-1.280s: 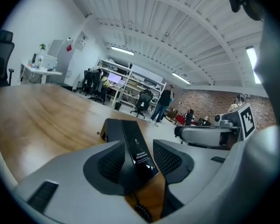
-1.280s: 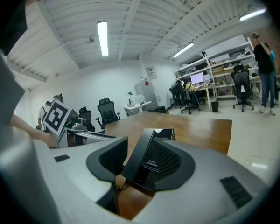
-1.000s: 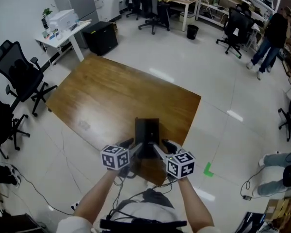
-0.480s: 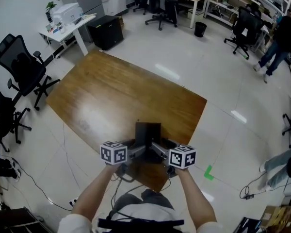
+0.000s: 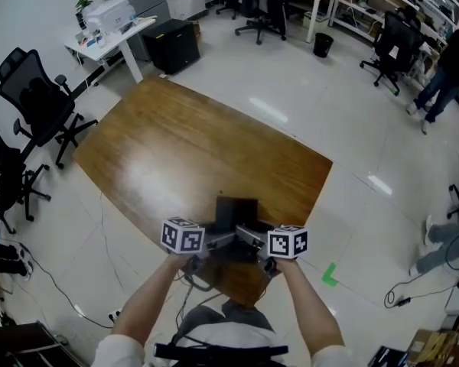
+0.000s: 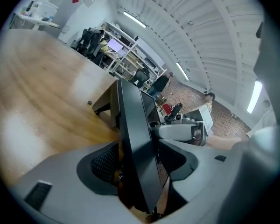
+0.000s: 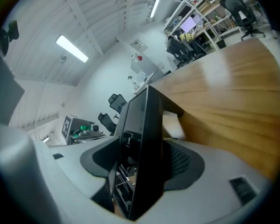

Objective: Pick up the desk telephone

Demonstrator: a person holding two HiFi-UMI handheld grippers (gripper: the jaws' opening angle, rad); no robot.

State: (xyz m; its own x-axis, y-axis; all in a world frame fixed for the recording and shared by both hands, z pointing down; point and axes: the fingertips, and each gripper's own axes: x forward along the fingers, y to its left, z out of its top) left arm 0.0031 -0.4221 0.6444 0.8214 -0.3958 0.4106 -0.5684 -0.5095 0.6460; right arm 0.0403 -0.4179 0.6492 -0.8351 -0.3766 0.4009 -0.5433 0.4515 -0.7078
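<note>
Sitting on wooden table [image 5: 183, 151]: desk telephone [image 5: 236, 209]. Straddling its edges: left gripper [image 6: 141, 161], jaws closing, not yet pressing; right gripper [image 7: 142, 160], jaws spread, released.

Wooden table [image 5: 199, 147], black office chairs [image 5: 34, 98], white desk [image 5: 132, 30], green floor mark [image 5: 329, 273]

Both bare forearms [image 5: 149, 304] reach forward and converge, each cube-topped tool angled inward: left grey two-jaw gripper [image 5: 218, 241] closing, the black slab-shaped desk telephone [image 5: 236, 209] between its jaws but not pressed; right grey two-jaw gripper [image 5: 252, 239] spread wide about the same telephone.
</note>
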